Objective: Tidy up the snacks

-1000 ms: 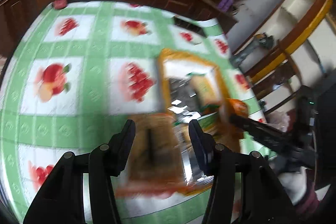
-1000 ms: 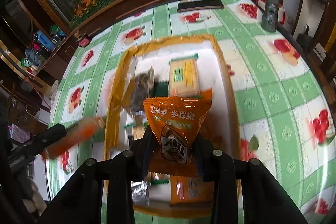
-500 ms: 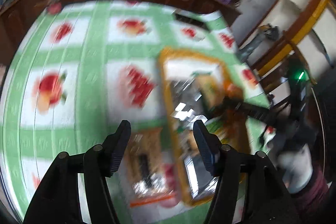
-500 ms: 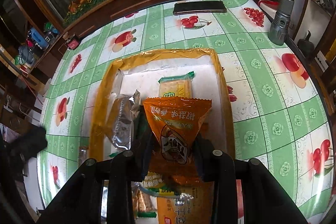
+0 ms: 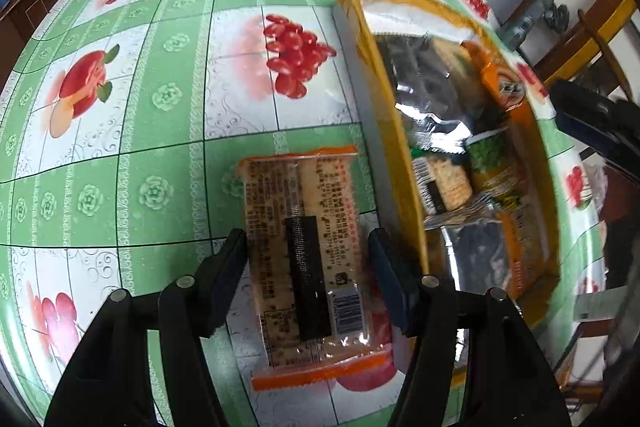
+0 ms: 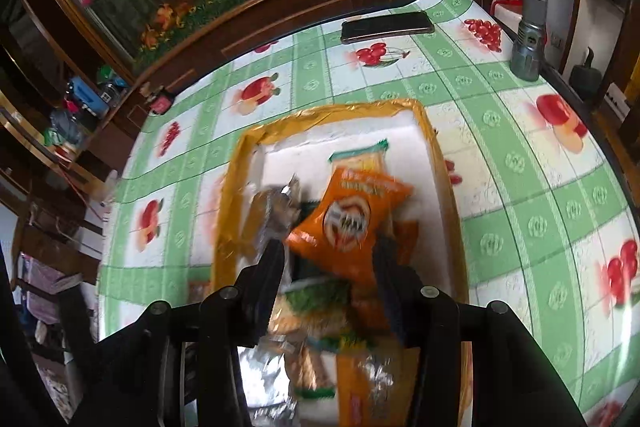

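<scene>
The cracker packet lies flat on the desk at lower centre, just left of the yellow-rimmed tray, between the open jaws of the left gripper. It looks light, its film slippery and the crackers brittle, so a gentle hold across the narrow width suits. Its long axis runs up the frame, barcode end nearest. The right gripper has just been opening, releasing the orange snack bag over the tray.

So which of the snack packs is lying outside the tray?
The clear cracker pack with orange ends, flat on the tablecloth between the left gripper's fingers. All the others sit inside the yellow-rimmed tray.
</scene>
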